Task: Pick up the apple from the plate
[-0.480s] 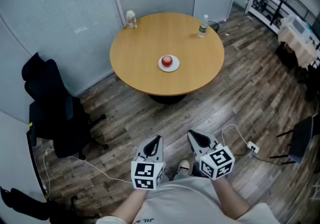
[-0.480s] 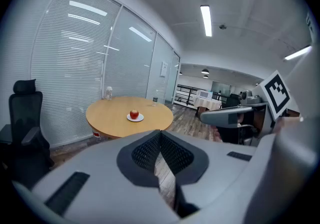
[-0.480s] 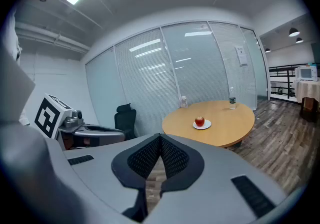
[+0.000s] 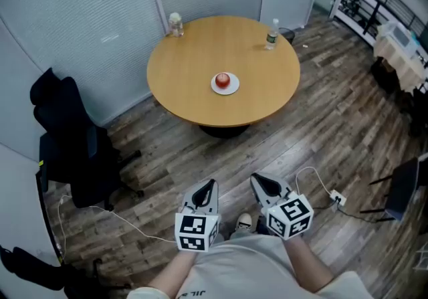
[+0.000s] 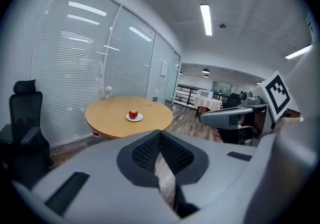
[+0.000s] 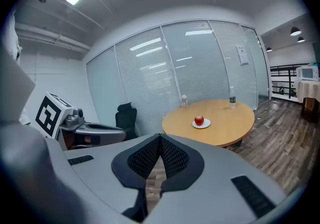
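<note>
A red apple [image 4: 223,79] rests on a small white plate [image 4: 225,89] near the middle of a round wooden table [image 4: 194,63]. The apple [image 5: 133,114] and its plate show far ahead in the left gripper view, and the apple [image 6: 199,120] shows likewise in the right gripper view. Both grippers are held low over the floor, well short of the table. My left gripper [image 4: 207,189] is shut with nothing in it. My right gripper [image 4: 259,182] is also shut and holds nothing.
Two bottles stand on the table's far side, one at the left [image 4: 175,25] and one at the right [image 4: 271,35]. A black office chair [image 4: 73,144] stands left of the table. A cable and power strip [image 4: 337,196] lie on the wooden floor at the right.
</note>
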A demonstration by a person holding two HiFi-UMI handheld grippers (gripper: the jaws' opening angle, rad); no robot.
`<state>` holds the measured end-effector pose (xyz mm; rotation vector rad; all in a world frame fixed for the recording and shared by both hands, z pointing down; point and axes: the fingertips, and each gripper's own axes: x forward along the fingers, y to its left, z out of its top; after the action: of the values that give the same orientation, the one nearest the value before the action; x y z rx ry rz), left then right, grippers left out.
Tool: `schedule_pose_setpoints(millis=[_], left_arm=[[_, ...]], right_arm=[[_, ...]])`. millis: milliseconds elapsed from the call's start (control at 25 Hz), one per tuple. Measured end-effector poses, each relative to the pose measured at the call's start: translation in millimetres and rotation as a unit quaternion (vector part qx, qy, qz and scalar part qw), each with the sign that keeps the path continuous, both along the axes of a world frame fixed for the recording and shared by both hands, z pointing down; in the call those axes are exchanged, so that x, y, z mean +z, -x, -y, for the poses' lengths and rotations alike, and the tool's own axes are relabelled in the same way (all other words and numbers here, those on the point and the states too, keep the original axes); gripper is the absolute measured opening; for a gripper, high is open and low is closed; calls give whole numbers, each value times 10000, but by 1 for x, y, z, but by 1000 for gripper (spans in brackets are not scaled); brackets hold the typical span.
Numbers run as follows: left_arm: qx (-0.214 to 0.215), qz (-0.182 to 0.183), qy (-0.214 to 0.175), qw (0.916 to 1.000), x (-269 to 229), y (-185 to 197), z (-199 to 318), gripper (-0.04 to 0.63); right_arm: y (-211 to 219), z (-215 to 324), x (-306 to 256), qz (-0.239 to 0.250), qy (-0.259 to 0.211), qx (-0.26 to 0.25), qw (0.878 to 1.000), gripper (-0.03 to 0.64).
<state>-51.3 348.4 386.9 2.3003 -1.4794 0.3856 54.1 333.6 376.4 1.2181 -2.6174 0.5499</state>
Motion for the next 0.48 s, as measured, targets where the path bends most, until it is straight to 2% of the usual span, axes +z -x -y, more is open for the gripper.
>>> schedule_pose_setpoints(millis=[280, 480], left_arm=[[-186, 8, 17, 9998, 0, -9, 11, 3], [-467, -14, 0, 9989, 2, -18, 24, 3]], right_arm=[[-17, 11, -7, 290, -88, -49, 9995, 32], [-40, 21, -2, 234, -111, -137, 9996, 32]])
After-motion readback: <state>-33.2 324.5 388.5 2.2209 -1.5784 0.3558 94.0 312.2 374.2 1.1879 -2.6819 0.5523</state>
